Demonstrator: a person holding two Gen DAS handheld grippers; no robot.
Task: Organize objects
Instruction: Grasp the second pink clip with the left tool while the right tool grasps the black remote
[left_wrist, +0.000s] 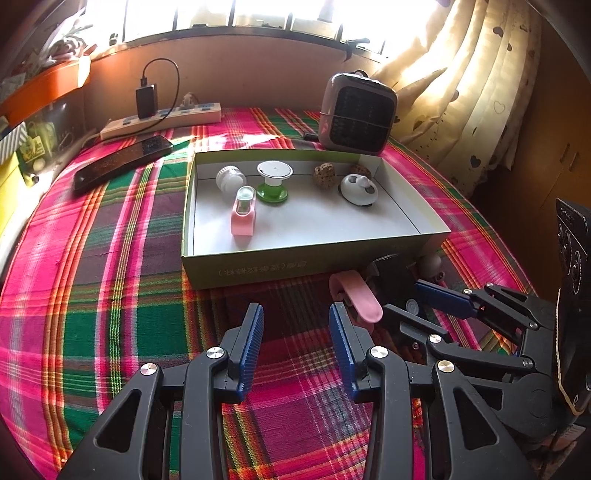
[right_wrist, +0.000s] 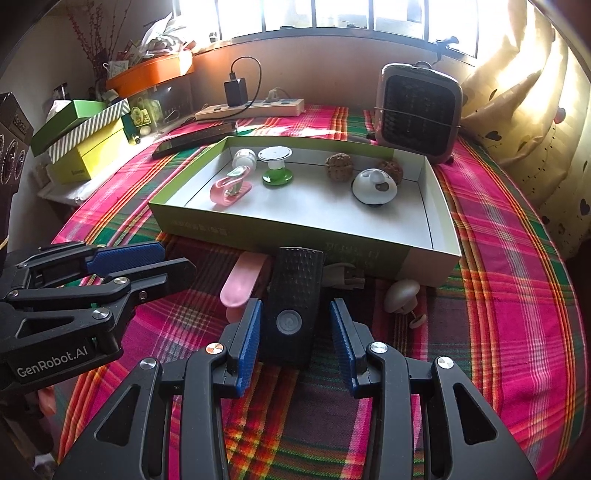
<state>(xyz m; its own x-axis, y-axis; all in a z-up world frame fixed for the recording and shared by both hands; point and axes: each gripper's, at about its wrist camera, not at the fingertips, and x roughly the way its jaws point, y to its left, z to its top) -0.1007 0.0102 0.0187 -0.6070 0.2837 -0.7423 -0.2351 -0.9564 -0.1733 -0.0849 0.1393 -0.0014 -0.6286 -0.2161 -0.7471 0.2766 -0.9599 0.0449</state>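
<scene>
Remote (right_wrist: 294, 295) sits btwn your right gripper (right_wrist: 295, 325) pads, gaps both sides; close, lift into box (right_wrist: 432, 236). Left gripper (left_wrist: 296, 325) open, empty.

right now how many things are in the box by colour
white: 2, the small jar and the dome
brown: 2, balls
pink: 1, clip
green and white: 1, stand
total: 6 in the box
</scene>
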